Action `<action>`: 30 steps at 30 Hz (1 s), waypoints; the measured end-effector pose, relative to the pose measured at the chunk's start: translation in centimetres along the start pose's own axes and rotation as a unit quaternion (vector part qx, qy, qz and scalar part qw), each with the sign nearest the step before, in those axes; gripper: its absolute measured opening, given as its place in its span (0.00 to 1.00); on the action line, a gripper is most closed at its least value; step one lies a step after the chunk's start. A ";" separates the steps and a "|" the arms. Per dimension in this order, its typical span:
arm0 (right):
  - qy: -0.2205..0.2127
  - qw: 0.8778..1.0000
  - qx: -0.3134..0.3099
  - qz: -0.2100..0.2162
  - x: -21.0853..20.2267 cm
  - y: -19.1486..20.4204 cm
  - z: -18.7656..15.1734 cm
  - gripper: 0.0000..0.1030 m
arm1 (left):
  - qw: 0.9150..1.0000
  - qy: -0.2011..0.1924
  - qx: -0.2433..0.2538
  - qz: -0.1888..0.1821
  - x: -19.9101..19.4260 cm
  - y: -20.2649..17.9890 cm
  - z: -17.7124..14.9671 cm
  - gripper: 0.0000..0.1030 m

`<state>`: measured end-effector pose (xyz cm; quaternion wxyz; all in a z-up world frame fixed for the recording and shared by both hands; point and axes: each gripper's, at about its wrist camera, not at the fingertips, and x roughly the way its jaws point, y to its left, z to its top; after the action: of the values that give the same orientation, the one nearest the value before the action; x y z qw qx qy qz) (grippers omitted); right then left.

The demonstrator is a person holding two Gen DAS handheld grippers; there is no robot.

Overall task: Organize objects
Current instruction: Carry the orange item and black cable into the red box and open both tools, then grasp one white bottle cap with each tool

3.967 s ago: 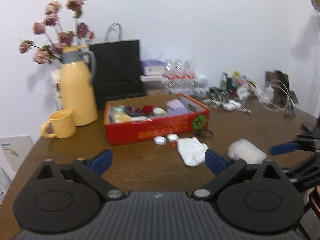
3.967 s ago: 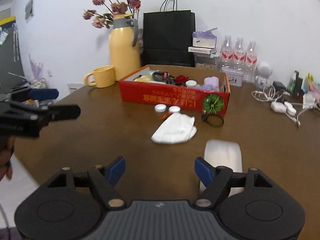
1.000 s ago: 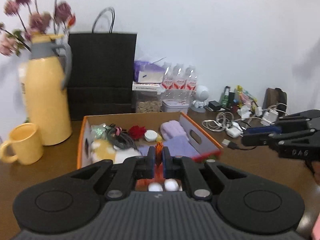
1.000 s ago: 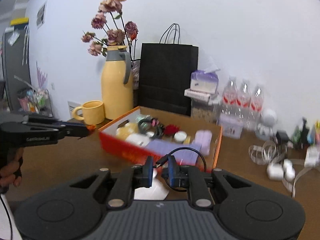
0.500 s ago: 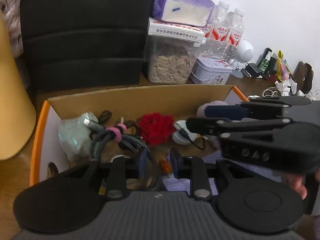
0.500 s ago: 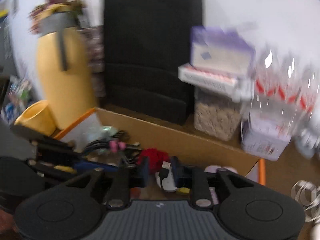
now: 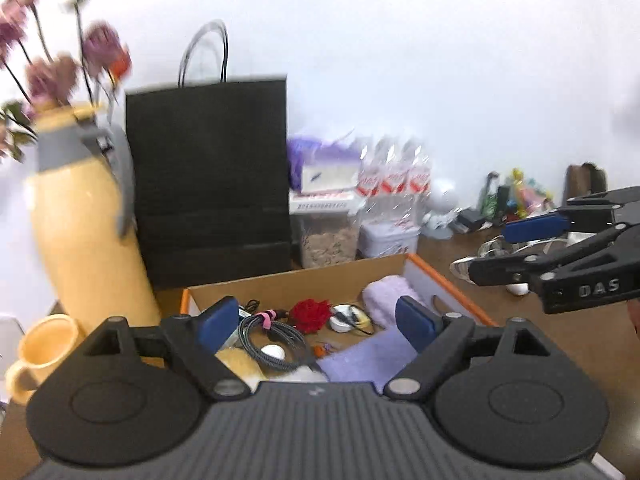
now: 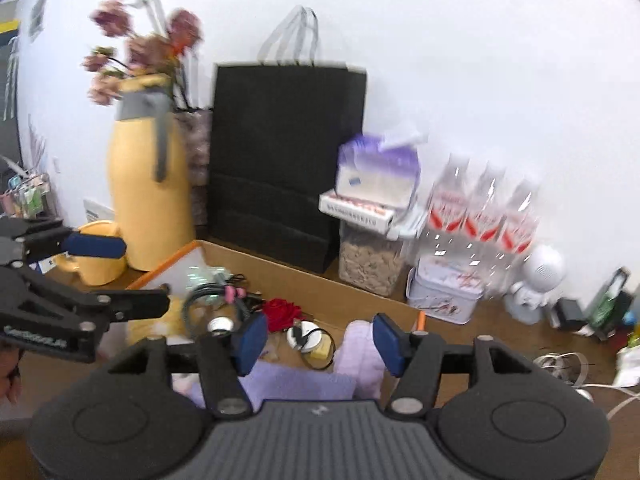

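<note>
Both the left gripper [image 7: 316, 322] and the right gripper [image 8: 316, 338] hung with fingers apart and empty above the orange box [image 7: 448, 280], where the cable [image 7: 272, 336] lay. Lifting straight upward seemed safest, avoiding the yellow jug [image 7: 84, 224] behind.

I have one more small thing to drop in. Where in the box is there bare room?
Bare cardboard floor runs along the box's back wall, behind the red flower. Crowded: cable coil left, purple cloth in front.

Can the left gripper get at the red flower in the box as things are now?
Probably yes: the left gripper is open above the box, and the red flower lies uncovered beside the coiled cable.
</note>
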<state>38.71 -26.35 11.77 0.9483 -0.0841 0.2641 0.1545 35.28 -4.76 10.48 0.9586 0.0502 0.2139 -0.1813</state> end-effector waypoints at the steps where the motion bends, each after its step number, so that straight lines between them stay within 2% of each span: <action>1: -0.011 1.000 0.004 0.002 -1.9 0.5 -0.4 0.69 | 1.000 -0.009 0.002 -0.001 -1.9 -0.4 -0.3 0.89; 2: -0.021 1.000 0.005 0.006 -3.7 1.0 -0.9 0.77 | 1.000 -0.018 0.003 -0.004 -3.9 -0.8 -0.8 0.94; 3: -0.028 1.000 0.002 0.008 -5.6 1.5 -1.8 0.80 | 1.000 -0.028 0.009 -0.008 -5.6 -1.4 -1.2 0.95; 7: -0.038 0.999 0.026 -0.007 -11.1 3.0 -5.6 0.81 | 0.997 -0.068 0.016 -0.023 -12.2 -3.1 -3.5 1.00; 10: -0.030 0.996 0.082 -0.001 -14.2 3.8 -9.0 0.82 | 0.998 -0.050 -0.002 -0.032 -15.4 -4.3 -5.7 1.00; 11: -0.028 0.995 0.094 -0.002 -15.2 4.3 -10.3 0.86 | 0.998 -0.047 -0.005 -0.034 -16.4 -4.6 -6.5 1.00; 15: -0.045 0.995 0.092 -0.012 -18.8 7.5 -14.8 0.89 | 0.998 -0.056 0.007 -0.019 -20.6 -5.5 -10.1 1.00; 19: -0.047 0.996 0.080 -0.011 -21.8 10.4 -17.2 0.93 | 0.997 -0.071 0.005 0.001 -24.4 -4.9 -12.0 1.00; 22: -0.061 0.997 0.056 -0.006 -23.0 12.0 -17.7 1.00 | 0.997 -0.078 -0.014 0.012 -25.8 -3.5 -12.7 1.00; 24: -0.064 0.997 0.042 -0.005 -22.8 12.8 -17.6 1.00 | 0.997 -0.067 -0.027 0.019 -25.5 -2.4 -13.4 1.00; 27: -0.056 0.997 0.043 -0.015 -21.6 13.3 -17.3 1.00 | 0.998 -0.034 -0.051 0.029 -23.6 -0.9 -14.1 1.00; 30: -0.051 0.997 0.056 -0.025 -20.0 13.3 -17.6 1.00 | 0.998 -0.024 -0.058 0.030 -21.6 -0.5 -14.7 1.00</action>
<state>9.56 -23.11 6.37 0.9674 -0.0291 0.2214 0.1195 11.14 4.41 6.40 0.9697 -0.0032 0.1996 -0.1404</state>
